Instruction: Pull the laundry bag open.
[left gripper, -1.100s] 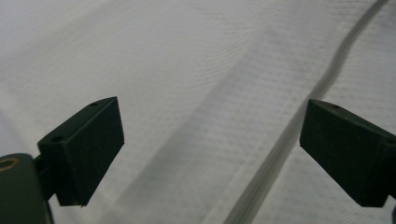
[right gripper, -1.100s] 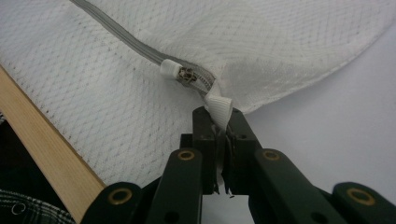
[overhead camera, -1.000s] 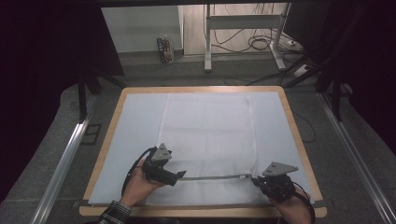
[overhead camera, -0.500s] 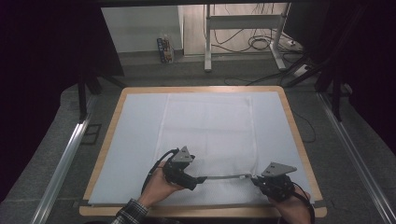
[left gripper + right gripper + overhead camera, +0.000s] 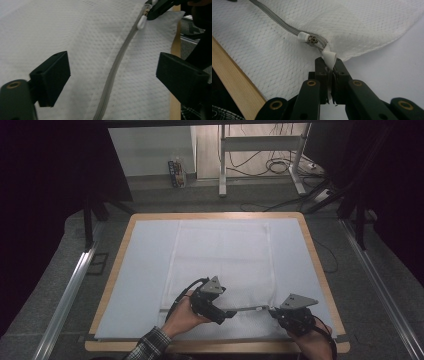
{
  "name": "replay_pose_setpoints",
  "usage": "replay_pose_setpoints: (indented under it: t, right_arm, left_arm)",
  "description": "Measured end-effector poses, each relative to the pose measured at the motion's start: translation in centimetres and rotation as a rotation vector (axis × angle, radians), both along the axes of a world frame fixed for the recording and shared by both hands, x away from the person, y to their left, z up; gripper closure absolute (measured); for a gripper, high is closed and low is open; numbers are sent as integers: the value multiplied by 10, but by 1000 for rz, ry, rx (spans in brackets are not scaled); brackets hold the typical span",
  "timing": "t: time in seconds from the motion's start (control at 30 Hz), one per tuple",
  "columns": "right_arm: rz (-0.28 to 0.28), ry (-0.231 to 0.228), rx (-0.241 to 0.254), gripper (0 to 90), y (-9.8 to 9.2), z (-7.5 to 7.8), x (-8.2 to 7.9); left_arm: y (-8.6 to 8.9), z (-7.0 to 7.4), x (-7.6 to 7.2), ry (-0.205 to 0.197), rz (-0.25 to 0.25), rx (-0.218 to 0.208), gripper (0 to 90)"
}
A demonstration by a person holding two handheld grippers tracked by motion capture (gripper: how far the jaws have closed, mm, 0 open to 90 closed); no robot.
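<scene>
A white mesh bag (image 5: 220, 255) lies flat on the table, its grey zipper (image 5: 247, 309) running along the near edge. My left gripper (image 5: 227, 314) is open, its jaws standing wide on either side of the zipper (image 5: 117, 67) just above the mesh. My right gripper (image 5: 274, 312) is shut on the white fabric tab (image 5: 330, 58) at the zipper's end. The zipper slider (image 5: 308, 38) sits just beyond that tab. In the left gripper view the right gripper's tip (image 5: 160, 6) shows at the top, by the white pull (image 5: 141, 22).
The table has a white cover (image 5: 145, 270) and a wooden rim (image 5: 320, 270); the rim (image 5: 234, 82) runs close beside my right gripper. Metal rails (image 5: 67, 295) flank the table. Desk legs and cables (image 5: 280, 165) stand on the floor beyond.
My left gripper has moved right along the zipper, closing much of the distance to the right gripper. The right gripper has kept its hold and place.
</scene>
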State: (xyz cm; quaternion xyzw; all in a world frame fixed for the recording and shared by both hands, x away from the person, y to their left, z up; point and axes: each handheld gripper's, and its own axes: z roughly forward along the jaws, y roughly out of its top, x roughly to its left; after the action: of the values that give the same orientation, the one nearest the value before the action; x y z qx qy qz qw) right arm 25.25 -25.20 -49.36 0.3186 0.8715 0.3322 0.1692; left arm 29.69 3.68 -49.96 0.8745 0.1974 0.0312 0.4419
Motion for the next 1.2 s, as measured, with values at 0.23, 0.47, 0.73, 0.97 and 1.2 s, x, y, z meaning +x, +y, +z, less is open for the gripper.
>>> replay_pose_setpoints:
  t: [0.23, 0.47, 0.73, 0.97, 1.2]
  right_arm:
    - [-1, -12, 6, 837, 0, 1, -1]
    - [5, -18, 2, 836, 0, 1, -1]
    - [10, -28, 9, 836, 0, 2, -2]
    - [15, -30, 7, 834, 1, 2, -2]
    - [16, -31, 8, 833, 2, 2, -2]
  left_arm:
    - [-24, -1, -2, 6, -98, 0, 231]
    - [-46, -5, -2, 41, -192, 14, 344]
    - [-62, -8, 2, 96, -199, 30, 368]
    - [-69, -9, 3, 111, -208, 25, 384]
    - [-71, -4, 4, 108, -190, 34, 474]
